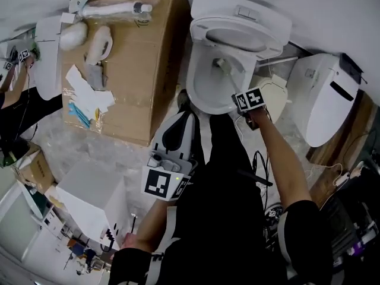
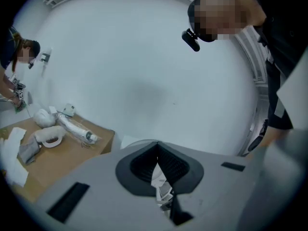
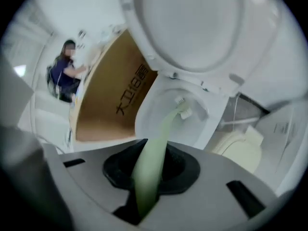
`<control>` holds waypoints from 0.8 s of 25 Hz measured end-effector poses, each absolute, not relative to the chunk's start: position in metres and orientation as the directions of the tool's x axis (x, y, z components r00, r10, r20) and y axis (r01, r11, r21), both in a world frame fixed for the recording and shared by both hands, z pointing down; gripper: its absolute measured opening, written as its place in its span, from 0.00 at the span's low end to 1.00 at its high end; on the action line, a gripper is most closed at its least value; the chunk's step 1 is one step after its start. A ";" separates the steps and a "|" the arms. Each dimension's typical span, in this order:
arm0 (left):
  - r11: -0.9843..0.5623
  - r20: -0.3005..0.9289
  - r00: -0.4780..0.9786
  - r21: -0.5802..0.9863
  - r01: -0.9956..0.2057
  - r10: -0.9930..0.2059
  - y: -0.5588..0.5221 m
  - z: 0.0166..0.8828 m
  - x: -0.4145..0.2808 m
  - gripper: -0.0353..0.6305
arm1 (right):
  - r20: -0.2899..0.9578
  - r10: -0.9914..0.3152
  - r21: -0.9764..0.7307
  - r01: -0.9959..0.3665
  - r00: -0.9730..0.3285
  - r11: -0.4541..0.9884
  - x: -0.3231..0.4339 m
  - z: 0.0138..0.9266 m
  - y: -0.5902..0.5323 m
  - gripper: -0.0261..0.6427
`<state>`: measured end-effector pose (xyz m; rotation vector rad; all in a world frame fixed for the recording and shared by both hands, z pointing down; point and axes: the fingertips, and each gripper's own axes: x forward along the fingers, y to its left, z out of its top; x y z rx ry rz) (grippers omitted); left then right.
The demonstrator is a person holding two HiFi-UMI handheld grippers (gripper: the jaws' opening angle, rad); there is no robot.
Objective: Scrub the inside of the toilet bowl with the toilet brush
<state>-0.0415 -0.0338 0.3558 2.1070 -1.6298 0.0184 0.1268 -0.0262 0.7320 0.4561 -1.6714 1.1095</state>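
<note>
The white toilet stands at the top middle of the head view, lid (image 1: 240, 16) raised and bowl (image 1: 205, 85) open. My right gripper (image 1: 242, 94) hangs over the bowl's right rim, pointing down into it. It is shut on the pale green handle of the toilet brush (image 3: 156, 148). The brush head (image 1: 224, 66) (image 3: 184, 107) is inside the bowl (image 3: 154, 107), against its far wall. My left gripper (image 1: 180, 119) is held back near my body, below the bowl. In the left gripper view the left gripper (image 2: 157, 150) has its black pads meeting at the tips with nothing between them.
A big cardboard box (image 1: 139, 64) with packed parts on top stands left of the toilet. A second white toilet (image 1: 323, 100) and a loose seat part (image 1: 278, 95) lie to the right. Cables run over the floor at the right. A person (image 3: 65, 71) works in the background.
</note>
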 end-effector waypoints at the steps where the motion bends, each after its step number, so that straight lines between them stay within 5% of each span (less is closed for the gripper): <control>1: -0.206 0.290 0.319 0.359 -0.910 -0.902 -0.037 0.355 -0.039 0.06 | 0.869 0.176 -0.494 -0.793 -0.462 0.357 0.125 0.732 -0.027 0.15; 4: -0.287 0.290 0.404 0.372 -0.883 -0.868 -0.047 0.357 -0.032 0.06 | 0.793 -0.001 -0.606 -0.788 -0.609 -0.112 0.121 0.735 -0.034 0.14; 9: -0.424 0.285 0.537 0.372 -0.826 -0.794 -0.058 0.360 -0.027 0.06 | 0.694 -0.383 -0.684 -0.393 -0.610 -0.615 0.118 0.751 -0.048 0.13; 15: -0.483 0.273 0.598 0.387 -0.785 -0.753 -0.063 0.377 -0.049 0.06 | 0.609 -0.635 -0.697 0.063 -0.475 -0.715 0.090 0.773 -0.061 0.11; 20: -0.482 0.344 0.613 0.396 -0.782 -0.712 -0.056 0.407 -0.071 0.06 | 0.548 -0.735 -0.711 0.241 -0.399 -0.660 0.069 0.794 -0.083 0.11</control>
